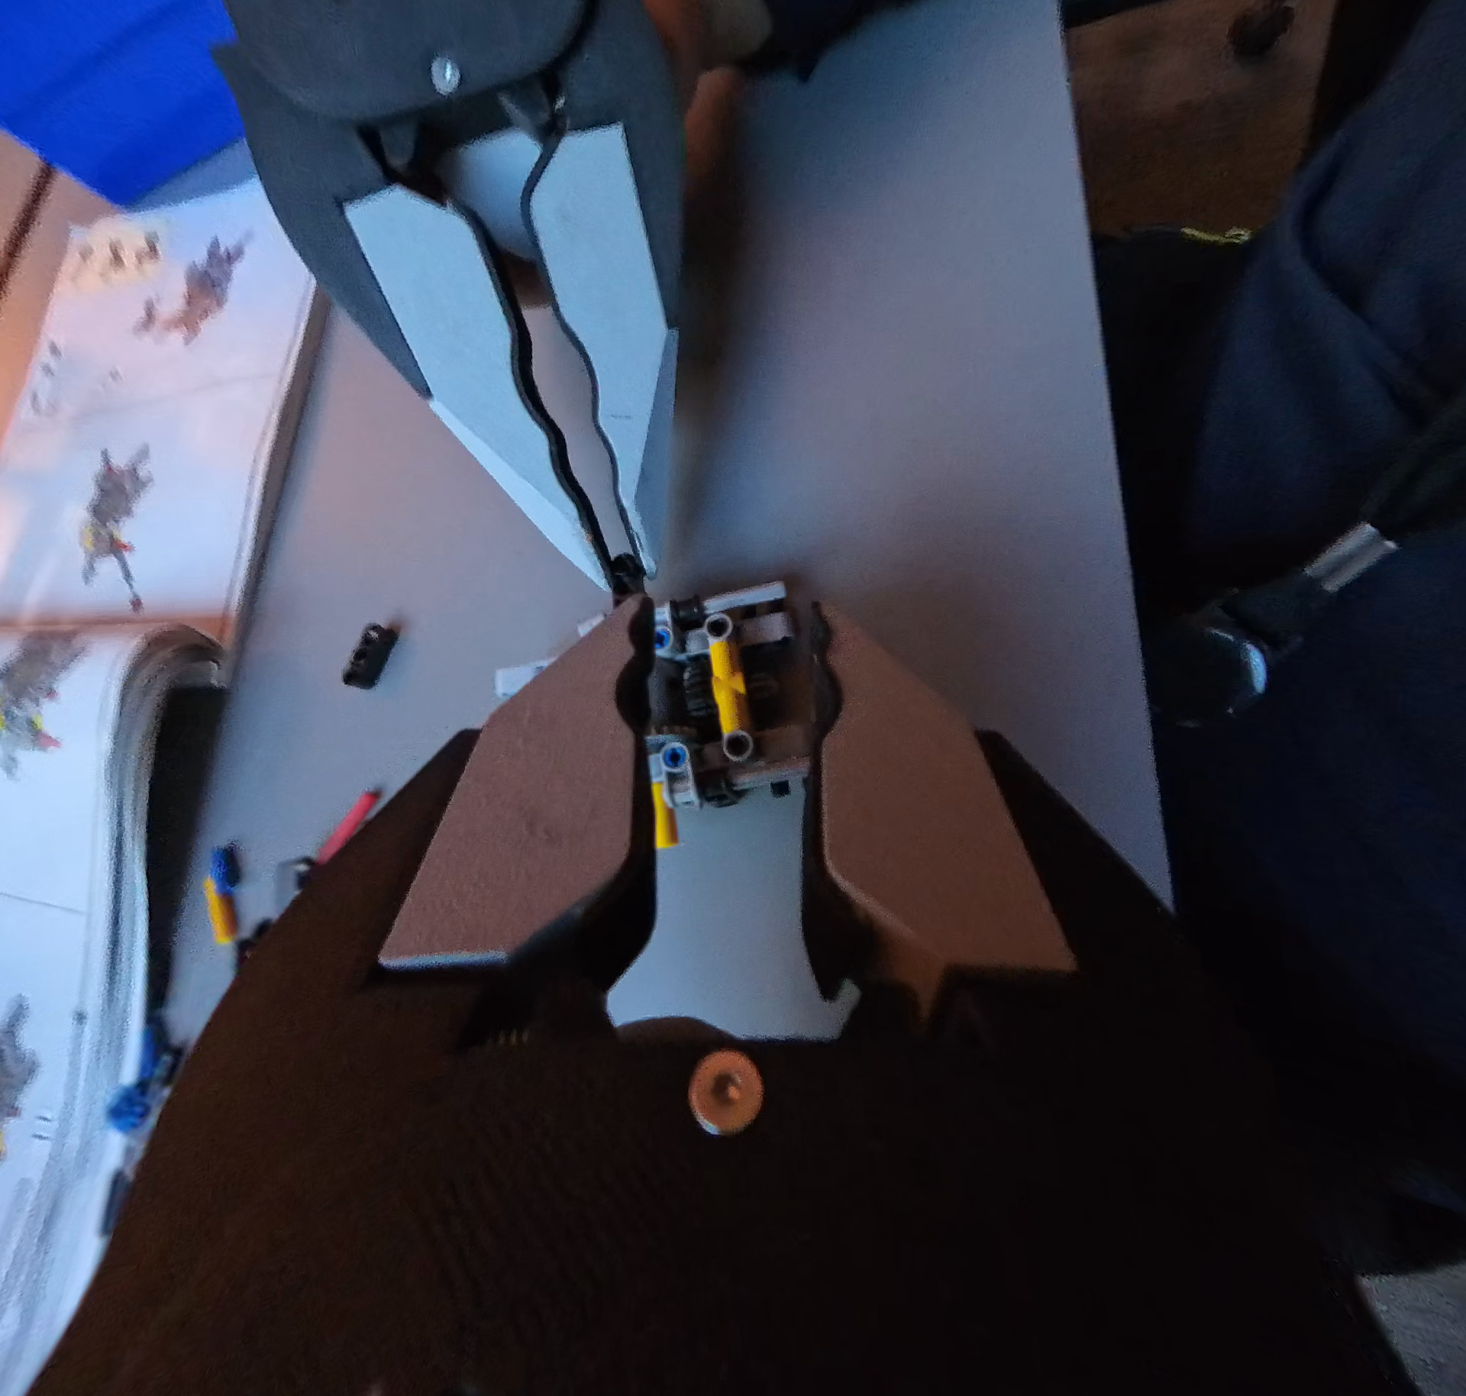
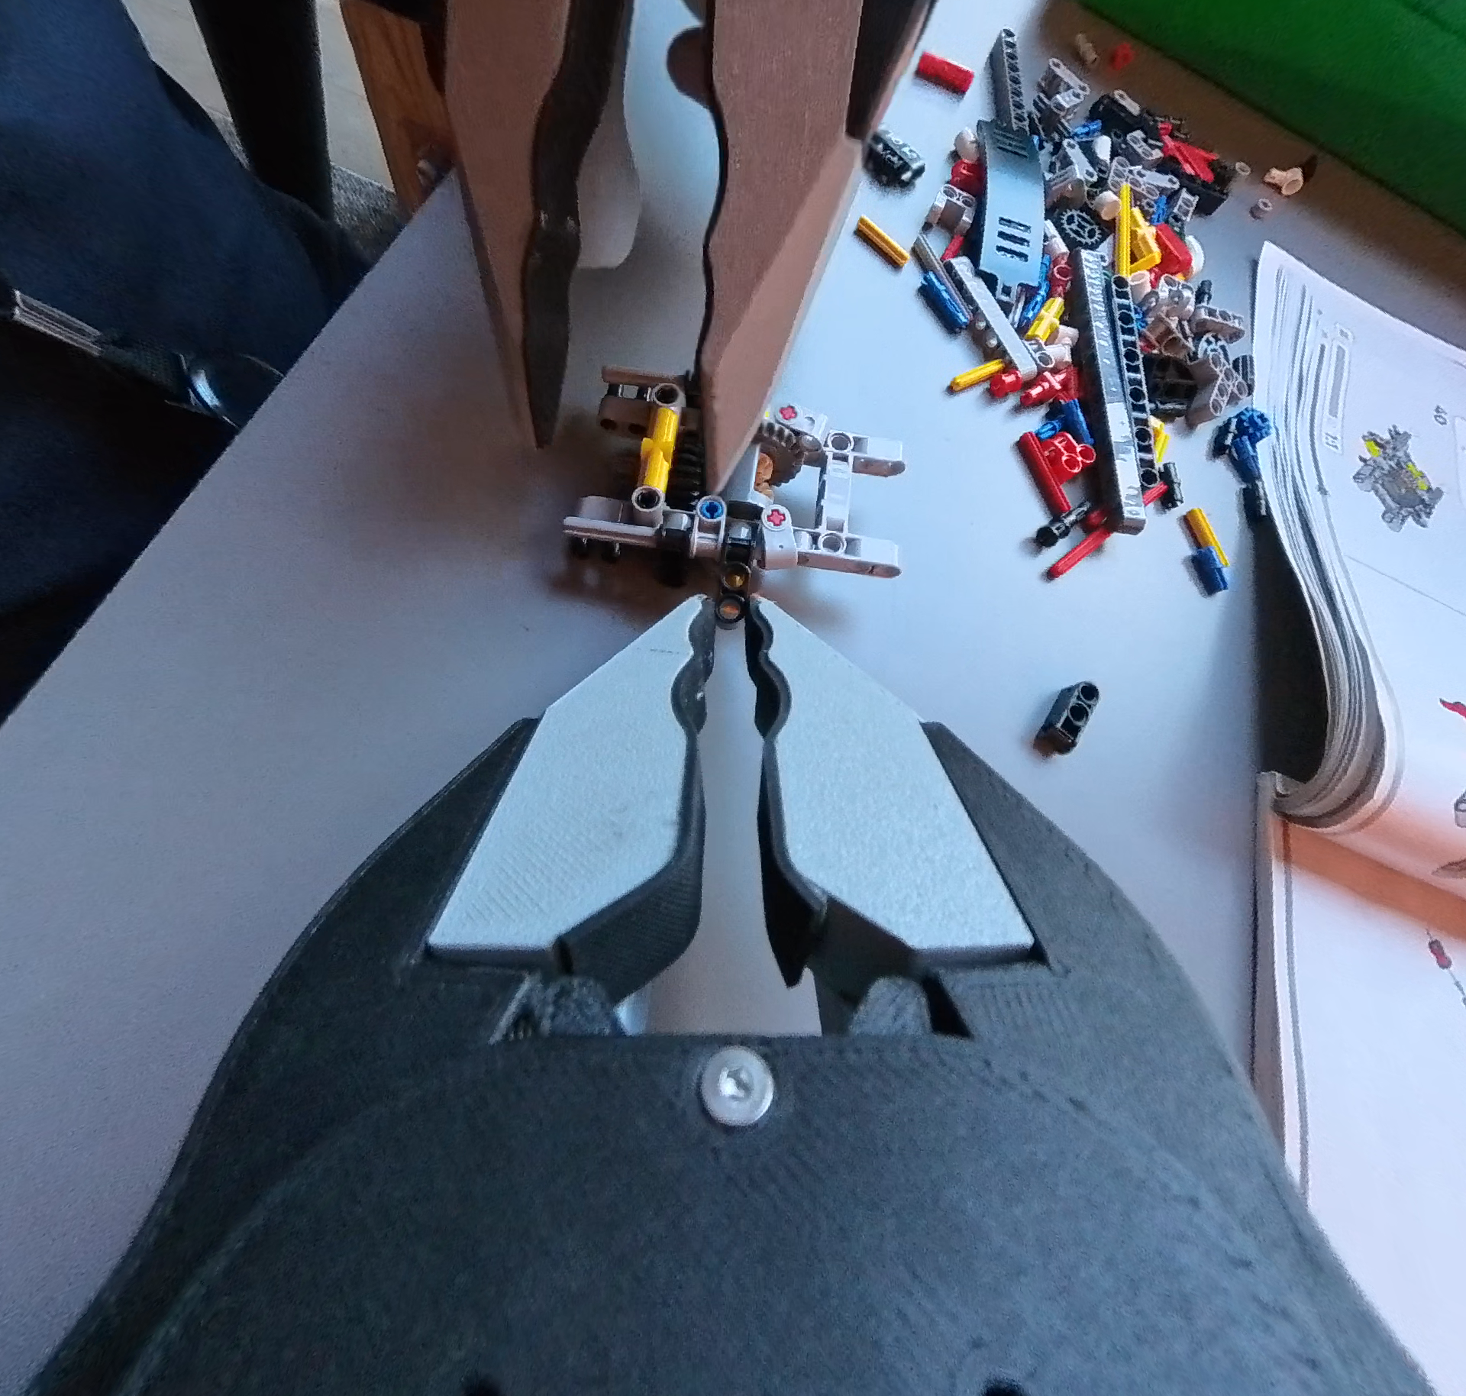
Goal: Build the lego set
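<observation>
A small grey, black and yellow brick assembly (image 1: 730, 691) lies on the grey table (image 1: 912, 406); it also shows in the right wrist view (image 2: 833, 485). My left gripper (image 1: 728, 612), with brown fingers, straddles it. One pad lies against the side with the blue pins, and a thin gap shows at the other pad. From the right wrist view, my left gripper (image 2: 635, 453) comes down from above. My right gripper (image 2: 730, 604), with grey fingers, is shut on a small black connector (image 2: 730, 595) at the assembly's edge. It also shows in the left wrist view (image 1: 631, 572).
A pile of loose coloured pieces (image 2: 1095, 287) lies to the right, with an open instruction booklet (image 2: 1388, 564) beyond it. A loose black piece (image 2: 1071, 715) lies near my right gripper. A green box (image 2: 1309, 33) stands at the far right. A person's dark clothing (image 1: 1309, 485) is past the table edge. The left gripper's tips are roughly 4 cm from the right gripper's.
</observation>
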